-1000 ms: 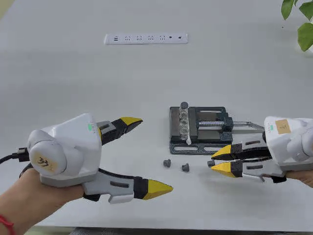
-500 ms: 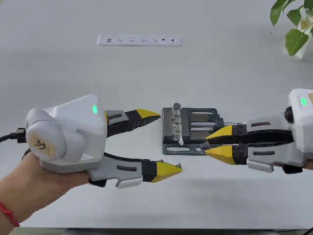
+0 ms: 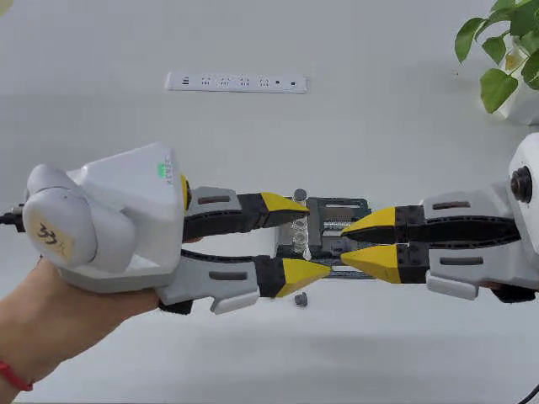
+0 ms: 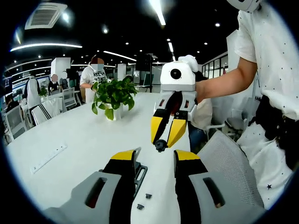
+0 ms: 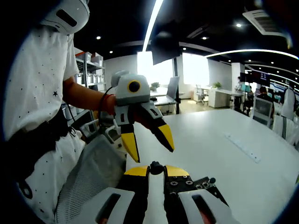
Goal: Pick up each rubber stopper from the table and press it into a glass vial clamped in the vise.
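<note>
A small dark vise [image 3: 337,207] on the white table clamps a row of glass vials [image 3: 299,237]; the far vial carries a dark stopper [image 3: 300,194]. My right gripper [image 3: 344,242] hovers over the vise, shut on a small dark rubber stopper [image 4: 160,145] [image 5: 156,168] at its yellow tips. Facing it tip to tip from the left, my left gripper [image 3: 305,238] is open with nothing between its jaws. A loose stopper [image 3: 301,299] lies on the table in front of the vise. In the left gripper view two loose stoppers [image 4: 148,196] lie beside the vise [image 4: 139,170].
A white power strip [image 3: 236,82] lies at the far side of the table. A potted plant [image 3: 501,50] stands at the back right. A mesh chair [image 5: 88,177] and the person's body are close to the table's near edge.
My right gripper has lifted from the table with a stopper and moved over the vise. The left gripper has risen and come in toward it, until the tips nearly meet.
</note>
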Motion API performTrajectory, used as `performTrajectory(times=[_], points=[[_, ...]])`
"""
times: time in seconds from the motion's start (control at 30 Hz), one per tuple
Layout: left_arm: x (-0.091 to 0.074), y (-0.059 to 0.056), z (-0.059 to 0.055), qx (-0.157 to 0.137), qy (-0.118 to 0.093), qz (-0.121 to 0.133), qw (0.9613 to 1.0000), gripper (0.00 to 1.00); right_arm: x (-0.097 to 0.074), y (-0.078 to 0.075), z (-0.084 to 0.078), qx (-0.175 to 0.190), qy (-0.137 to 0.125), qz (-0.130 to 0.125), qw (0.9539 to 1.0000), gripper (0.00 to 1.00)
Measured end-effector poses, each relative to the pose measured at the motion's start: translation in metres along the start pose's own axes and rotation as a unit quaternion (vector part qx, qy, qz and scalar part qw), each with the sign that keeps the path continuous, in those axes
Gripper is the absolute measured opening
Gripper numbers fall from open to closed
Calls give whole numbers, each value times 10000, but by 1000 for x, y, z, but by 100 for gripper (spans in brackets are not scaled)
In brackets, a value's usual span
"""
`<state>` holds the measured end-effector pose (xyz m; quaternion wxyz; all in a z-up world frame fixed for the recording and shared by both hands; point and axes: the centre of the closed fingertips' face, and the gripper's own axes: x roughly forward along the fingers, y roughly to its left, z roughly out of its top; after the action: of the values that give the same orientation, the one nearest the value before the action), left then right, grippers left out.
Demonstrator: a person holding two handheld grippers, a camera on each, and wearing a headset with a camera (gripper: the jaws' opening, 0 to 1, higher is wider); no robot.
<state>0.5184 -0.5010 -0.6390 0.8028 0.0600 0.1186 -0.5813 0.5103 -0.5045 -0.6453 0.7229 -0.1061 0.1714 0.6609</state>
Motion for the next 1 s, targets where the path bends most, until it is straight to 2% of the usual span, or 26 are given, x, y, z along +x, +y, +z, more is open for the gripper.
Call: performTrajectory(times=[0.13, 0.3, 0.57, 0.93, 1.0], points=[[1, -3, 2, 17, -5, -73, 10000, 23, -1, 1, 7, 8, -91, 16, 10000, 6], [0, -6, 8, 34, -90, -140, 9999, 16, -1, 2, 8, 9, -119, 60, 9999, 6], [0, -10, 12, 95, -116, -219, 9996, 9, 0, 2, 12, 22, -177, 90, 9998, 6], [-1, -14, 14, 159, -101, -275, 9994, 6, -1, 4, 13, -43, -147, 118, 9998, 6], [-1, -15, 13, 94, -91, -294, 9995, 5, -2, 4, 12, -116, -85, 135, 9998, 6]])
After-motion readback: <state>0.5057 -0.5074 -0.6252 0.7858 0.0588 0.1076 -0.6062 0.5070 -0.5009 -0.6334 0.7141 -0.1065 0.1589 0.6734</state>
